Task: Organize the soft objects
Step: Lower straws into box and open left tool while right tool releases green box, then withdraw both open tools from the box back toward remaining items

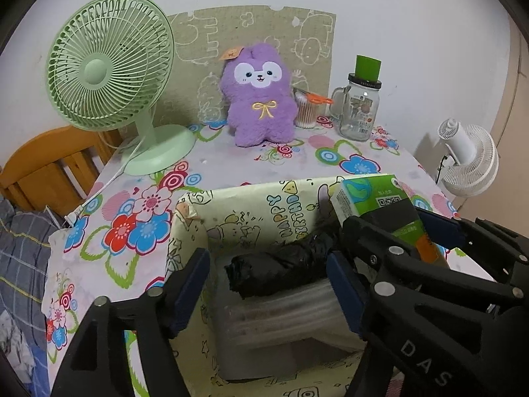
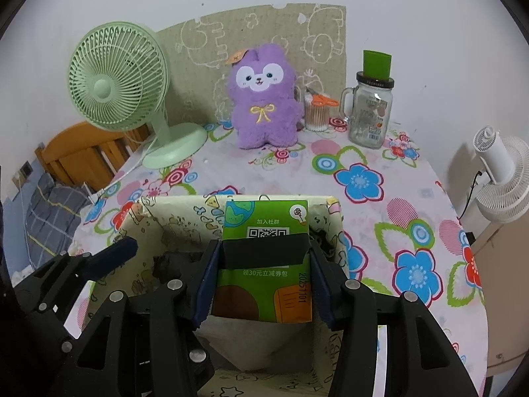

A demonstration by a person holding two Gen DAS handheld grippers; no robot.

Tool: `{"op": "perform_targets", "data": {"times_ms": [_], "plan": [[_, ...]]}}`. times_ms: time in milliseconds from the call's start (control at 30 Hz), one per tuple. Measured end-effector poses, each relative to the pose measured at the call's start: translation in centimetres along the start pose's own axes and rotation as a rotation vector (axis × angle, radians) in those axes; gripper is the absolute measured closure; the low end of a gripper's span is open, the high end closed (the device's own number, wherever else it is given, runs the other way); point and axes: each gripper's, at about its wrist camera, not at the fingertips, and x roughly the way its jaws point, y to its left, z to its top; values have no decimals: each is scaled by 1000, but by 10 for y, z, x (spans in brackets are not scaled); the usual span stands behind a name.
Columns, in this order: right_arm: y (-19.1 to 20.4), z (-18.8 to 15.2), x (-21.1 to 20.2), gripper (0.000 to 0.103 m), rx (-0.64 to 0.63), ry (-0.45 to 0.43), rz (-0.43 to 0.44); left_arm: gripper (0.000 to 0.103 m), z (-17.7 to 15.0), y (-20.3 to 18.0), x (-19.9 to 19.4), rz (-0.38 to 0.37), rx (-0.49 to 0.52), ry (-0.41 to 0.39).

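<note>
My right gripper [image 2: 264,281] is shut on a green tissue pack [image 2: 264,231] with a black band, held over the open cartoon-print box [image 2: 172,218]. In the left wrist view the pack [image 1: 373,198] and the right gripper [image 1: 396,248] are at the box's right side. My left gripper [image 1: 267,287] is open and empty over the box [image 1: 251,205], above a black rolled bundle [image 1: 281,264] and a clear plastic pack [image 1: 281,317] inside it. A purple plush toy [image 1: 259,96] stands upright at the table's back, also in the right wrist view [image 2: 264,99].
A green desk fan [image 1: 109,76] stands back left with its cord over the floral tablecloth [image 1: 330,162]. A glass jar with green cap [image 1: 360,106] and a cotton swab cup with orange scissors [image 1: 307,109] stand back right. A white fan [image 1: 469,158] and a wooden bed frame [image 1: 49,165] flank the table.
</note>
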Motion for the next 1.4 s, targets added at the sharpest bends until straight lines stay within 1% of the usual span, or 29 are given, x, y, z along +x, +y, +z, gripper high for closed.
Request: {"op": "perform_targets", "data": {"times_ms": [67, 100, 133, 167, 233, 333, 633, 1167, 1400], "plan": [[0, -1, 1, 46, 2, 6, 6, 23, -1, -1, -2, -3, 6, 0], [0, -2, 1, 42, 4, 9, 11, 22, -2, -2, -2, 2, 11, 4], [0, -3, 0, 40, 6, 12, 16, 20, -2, -3, -3, 3, 13, 8], [1, -4, 0, 40, 6, 13, 16, 19, -3, -3, -3, 1, 12, 14], [2, -5, -2, 34, -2, 13, 10, 18, -4, -4, -4, 2, 13, 16], [3, -8, -7, 30, -9, 2, 0, 17, -7, -6, -9, -2, 19, 14], [6, -19, -26, 28, -15, -18, -5, 15, -16, -12, -27, -10, 22, -2], [11, -38, -64, 27, -26, -71, -21, 13, -34, -19, -60, -17, 33, -48], [14, -46, -82, 27, -30, -95, -23, 11, -41, -22, -75, -13, 38, -71]]}}
